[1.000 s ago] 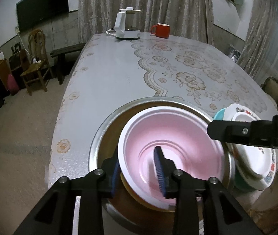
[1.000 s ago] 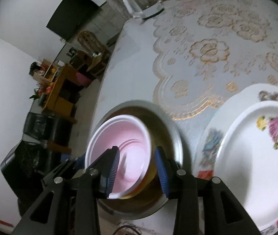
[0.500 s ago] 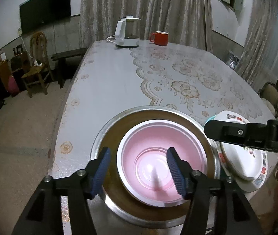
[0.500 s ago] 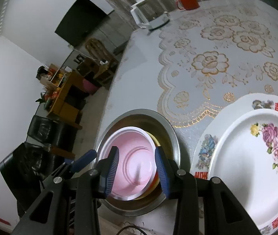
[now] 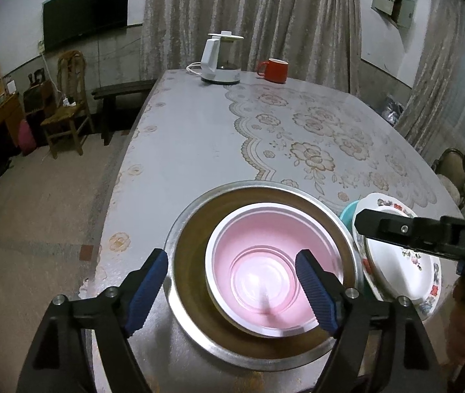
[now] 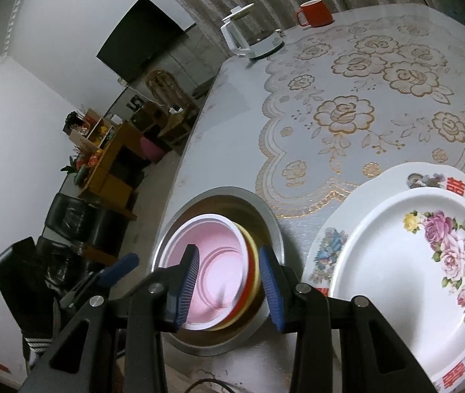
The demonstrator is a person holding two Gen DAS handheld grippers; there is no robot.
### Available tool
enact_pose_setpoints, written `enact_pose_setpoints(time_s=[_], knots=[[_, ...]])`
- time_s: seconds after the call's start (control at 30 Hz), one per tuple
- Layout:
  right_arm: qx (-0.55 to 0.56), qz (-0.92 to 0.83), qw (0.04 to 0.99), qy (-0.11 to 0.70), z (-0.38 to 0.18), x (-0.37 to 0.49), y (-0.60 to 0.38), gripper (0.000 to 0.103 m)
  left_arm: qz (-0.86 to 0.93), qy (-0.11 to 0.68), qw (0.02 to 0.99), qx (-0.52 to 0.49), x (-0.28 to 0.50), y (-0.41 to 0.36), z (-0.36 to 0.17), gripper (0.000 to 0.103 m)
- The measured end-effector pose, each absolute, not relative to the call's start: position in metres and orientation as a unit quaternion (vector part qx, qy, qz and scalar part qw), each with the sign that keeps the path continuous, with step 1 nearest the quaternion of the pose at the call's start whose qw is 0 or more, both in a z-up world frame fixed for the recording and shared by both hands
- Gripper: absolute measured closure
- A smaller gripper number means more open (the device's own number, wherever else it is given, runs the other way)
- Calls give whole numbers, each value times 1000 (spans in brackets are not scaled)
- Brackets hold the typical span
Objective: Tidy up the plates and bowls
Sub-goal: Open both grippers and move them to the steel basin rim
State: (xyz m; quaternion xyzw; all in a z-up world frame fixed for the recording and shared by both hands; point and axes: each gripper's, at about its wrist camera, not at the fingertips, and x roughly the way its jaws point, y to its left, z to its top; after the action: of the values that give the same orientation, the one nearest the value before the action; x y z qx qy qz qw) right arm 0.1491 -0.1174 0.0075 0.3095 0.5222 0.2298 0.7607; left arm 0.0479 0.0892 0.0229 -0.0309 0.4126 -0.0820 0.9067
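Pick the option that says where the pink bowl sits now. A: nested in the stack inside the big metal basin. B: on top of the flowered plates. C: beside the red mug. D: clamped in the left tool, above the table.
A: the pink bowl rests on other bowls inside the metal basin, and nothing grips it.

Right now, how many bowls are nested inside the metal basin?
3 visible: the pink bowl on top, a red bowl under it, and a yellow bowl below that, all inside the metal basin. More may be hidden underneath.
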Motion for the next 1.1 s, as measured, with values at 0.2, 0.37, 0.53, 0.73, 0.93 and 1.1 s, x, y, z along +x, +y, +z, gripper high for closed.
enact_pose_setpoints(time_s=[0.2, 0.37, 0.53, 0.73, 0.93, 1.1], knots=[[282, 226, 771, 524, 6, 150, -121, 65, -80, 409, 907, -52, 43, 104, 25, 18], [258, 225, 780, 524, 9, 154, -126, 65, -77, 405, 908, -75, 39, 125, 27, 18], [232, 231, 782, 530, 7, 160, -125, 65, -83, 409, 900, -125, 39, 150, 19, 20], [197, 246, 777, 545, 4, 166, -117, 65, -84, 419, 890, -157, 41, 167, 7, 32], [153, 258, 779, 551, 2, 168, -104, 72, -96, 435, 877, -182, 44, 171, -9, 33], [125, 261, 777, 560, -5, 174, -98, 77, -105, 443, 871, -183, 47, 168, -16, 35]])
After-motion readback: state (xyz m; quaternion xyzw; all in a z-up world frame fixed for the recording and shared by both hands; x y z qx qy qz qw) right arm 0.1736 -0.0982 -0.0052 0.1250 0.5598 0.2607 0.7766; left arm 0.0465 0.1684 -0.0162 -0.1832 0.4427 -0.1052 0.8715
